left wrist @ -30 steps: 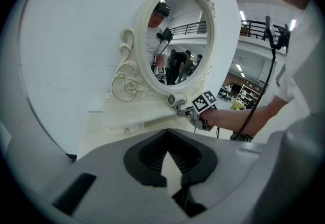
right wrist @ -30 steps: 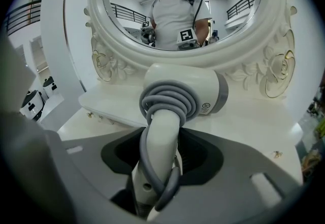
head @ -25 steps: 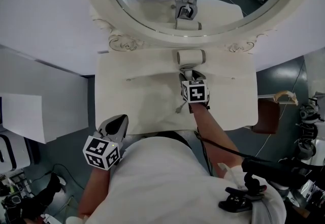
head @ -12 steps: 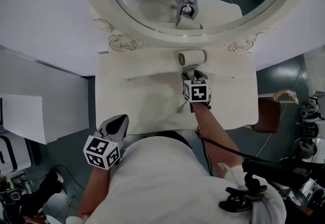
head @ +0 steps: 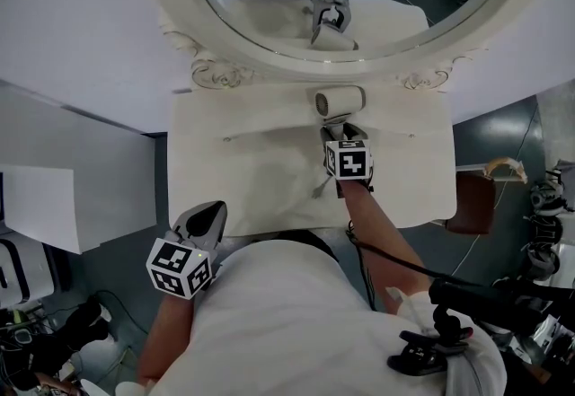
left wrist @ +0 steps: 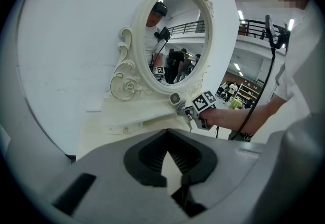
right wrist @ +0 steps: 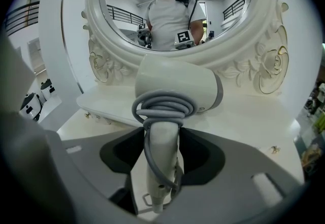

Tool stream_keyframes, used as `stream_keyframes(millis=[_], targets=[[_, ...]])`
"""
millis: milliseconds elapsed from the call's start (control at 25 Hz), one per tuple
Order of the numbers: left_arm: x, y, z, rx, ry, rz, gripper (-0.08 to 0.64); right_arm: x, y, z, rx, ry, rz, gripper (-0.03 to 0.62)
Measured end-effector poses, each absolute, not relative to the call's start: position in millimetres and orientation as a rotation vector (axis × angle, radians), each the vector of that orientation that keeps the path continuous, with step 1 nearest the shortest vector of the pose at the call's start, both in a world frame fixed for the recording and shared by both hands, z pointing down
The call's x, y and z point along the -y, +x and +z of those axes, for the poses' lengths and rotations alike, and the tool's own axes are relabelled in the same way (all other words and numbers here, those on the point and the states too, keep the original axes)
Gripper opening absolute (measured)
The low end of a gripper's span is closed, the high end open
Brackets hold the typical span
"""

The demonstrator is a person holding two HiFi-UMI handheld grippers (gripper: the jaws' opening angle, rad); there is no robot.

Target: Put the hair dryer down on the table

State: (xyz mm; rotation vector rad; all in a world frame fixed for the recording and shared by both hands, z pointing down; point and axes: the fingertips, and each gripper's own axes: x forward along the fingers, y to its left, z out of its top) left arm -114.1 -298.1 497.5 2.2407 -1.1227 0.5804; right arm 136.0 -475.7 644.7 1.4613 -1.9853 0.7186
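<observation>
White hard plastic, the hair dryer point(right wrist: 175, 86) is clamped at its handle by the right gripper point(right wrist: 162, 164), over the table point(head: 252, 170) below the mirror point(head: 269, 35). It is judged light, stiff and smooth; the wound cord point(right wrist: 162, 108) adds grip. The left gripper's point(left wrist: 168, 154) jaws are seen together, empty.

1 hair dryer point(head: 339, 101), 1 mirror point(head: 269, 13), 1 table point(head: 252, 170), 2 claws point(head: 334, 127) point(head: 213, 207).

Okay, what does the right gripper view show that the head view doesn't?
Right gripper view only: the grey cord coiled round the handle of the hair dryer, with the right gripper shut on that handle. Head view only: the left gripper itself, held off the near edge of the table. Both: the hair dryer, the table and the oval mirror.
</observation>
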Motion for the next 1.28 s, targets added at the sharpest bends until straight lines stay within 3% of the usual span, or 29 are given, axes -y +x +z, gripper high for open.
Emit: stream_keyframes(millis=[1280], targets=[[285,-103,496,1.079,2.27,0.593,0.002,443,150,651,1.971,1.468,0.735,0.23]])
